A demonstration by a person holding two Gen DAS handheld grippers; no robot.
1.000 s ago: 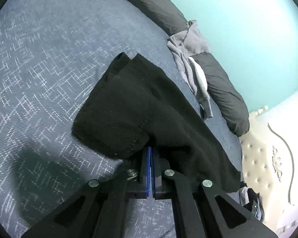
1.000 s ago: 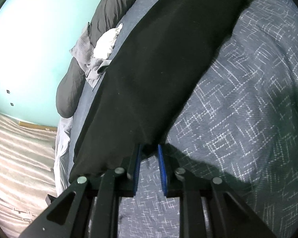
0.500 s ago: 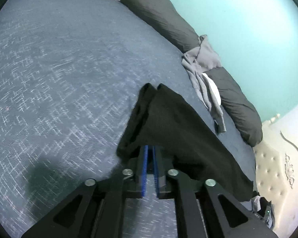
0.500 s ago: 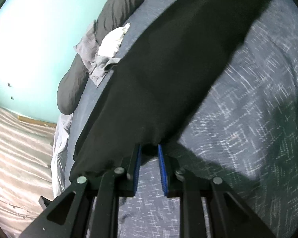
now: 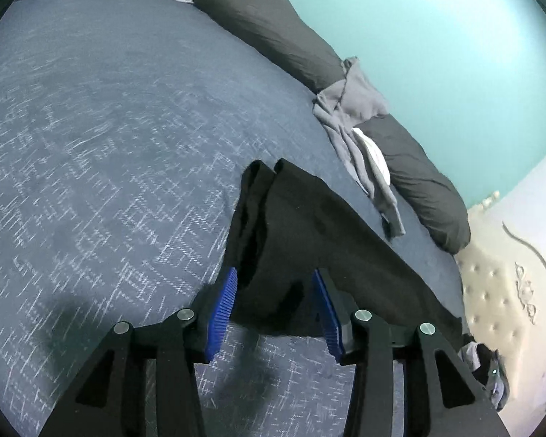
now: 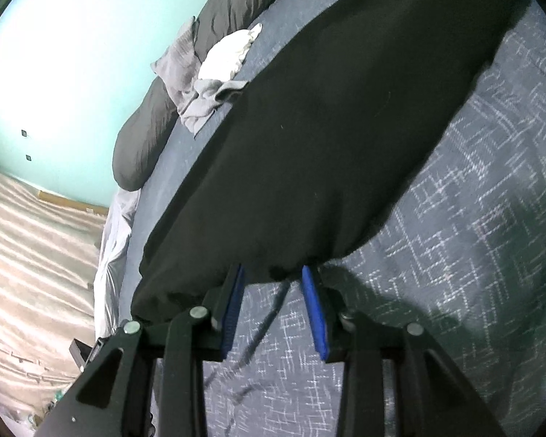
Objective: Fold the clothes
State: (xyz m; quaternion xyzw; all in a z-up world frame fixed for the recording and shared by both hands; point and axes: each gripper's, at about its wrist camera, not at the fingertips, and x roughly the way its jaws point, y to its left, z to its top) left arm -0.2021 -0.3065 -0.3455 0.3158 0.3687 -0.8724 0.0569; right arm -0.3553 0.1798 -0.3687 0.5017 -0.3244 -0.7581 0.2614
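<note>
A dark blue patterned bedspread (image 5: pixel 109 127) carries a long black garment (image 5: pixel 309 240), laid as a narrow band. Left gripper (image 5: pixel 275 291): its 2 blue fingers are spread apart, straddling one end of the band, where 2 layers show at the far edge. From there the cloth runs away to the right. Right gripper (image 6: pixel 273 287): also spread, gripping nothing, its tips at the other end (image 6: pixel 327 145). The long axis spans both grippers, each equally near its own end.

both wrist views look down closely along their fingers, sharing the black garment (image 5: pixel 309 225) on the bed (image 5: pixel 91 127).
</note>
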